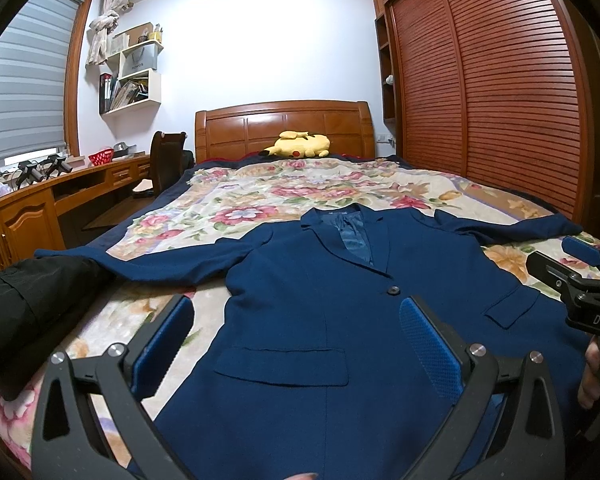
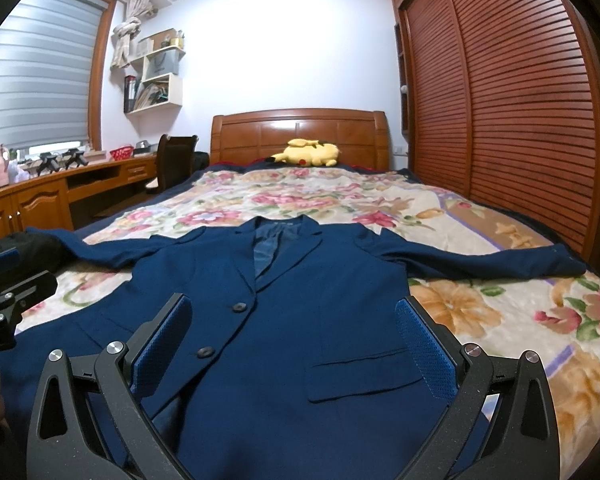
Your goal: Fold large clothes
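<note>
**Jacket flat, folding not begun**

We see the blue jacket lying face-up on the bed, buttoned, both sleeves spread wide; no fold shows, so everything is left. Our left hand-held gripper and right hand-held gripper hover over its hem, jaws spread, holding nothing. A black garment covers the left cuff; a plush toy lies well clear.
</note>
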The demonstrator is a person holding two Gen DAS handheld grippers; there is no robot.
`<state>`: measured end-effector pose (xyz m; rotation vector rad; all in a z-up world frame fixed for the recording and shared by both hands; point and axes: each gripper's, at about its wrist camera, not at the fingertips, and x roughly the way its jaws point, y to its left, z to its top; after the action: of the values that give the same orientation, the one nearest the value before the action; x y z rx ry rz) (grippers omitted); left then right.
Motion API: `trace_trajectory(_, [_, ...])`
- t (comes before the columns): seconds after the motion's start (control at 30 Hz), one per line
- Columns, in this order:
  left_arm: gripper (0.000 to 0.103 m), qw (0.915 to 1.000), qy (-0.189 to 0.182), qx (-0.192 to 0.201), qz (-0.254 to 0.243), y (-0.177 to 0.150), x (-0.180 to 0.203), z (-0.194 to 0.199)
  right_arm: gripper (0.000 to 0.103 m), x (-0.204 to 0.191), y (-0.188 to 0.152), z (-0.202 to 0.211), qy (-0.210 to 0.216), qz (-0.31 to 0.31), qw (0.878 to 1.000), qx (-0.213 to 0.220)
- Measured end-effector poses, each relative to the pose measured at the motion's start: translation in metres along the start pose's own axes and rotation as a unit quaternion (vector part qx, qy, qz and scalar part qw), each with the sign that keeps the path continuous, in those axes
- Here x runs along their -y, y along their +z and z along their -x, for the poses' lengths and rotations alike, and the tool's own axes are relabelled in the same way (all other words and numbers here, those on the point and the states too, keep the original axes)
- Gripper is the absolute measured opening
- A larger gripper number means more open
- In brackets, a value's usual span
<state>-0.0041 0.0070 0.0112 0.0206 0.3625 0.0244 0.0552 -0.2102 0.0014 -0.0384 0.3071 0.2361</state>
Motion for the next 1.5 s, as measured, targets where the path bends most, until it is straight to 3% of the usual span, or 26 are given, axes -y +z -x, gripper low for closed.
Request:
trace_trajectory(0.4, [0.103,0.9997,0.015,-0.020,-0.006,0.002,-0.020,-0.013,0.103,-0.020,0.004,-0.006,0.044,0.013,0.999,-0.026])
trace_trajectory(0.6, [0.103,0.9988,0.040,-0.028,-0.011,0.008,-0.042,-0.018,0.103,-0.034,0.007,-0.015,0.061,0.018,0.998,-0.029])
trace_trajectory(1.03, [0.103,0.9972,0.054,-0.053,0.001,0.015,-0.084,-0.031,0.103,-0.060,0.024,-0.037,0.088,0.026,0.995,-0.032])
trace_trajectory(1.5, [0.103,0.9905,0.061,-0.122,0.018,0.026,-0.156,-0.090,0.103,-0.108,0.060,-0.082,0.119,0.068,0.989,-0.049])
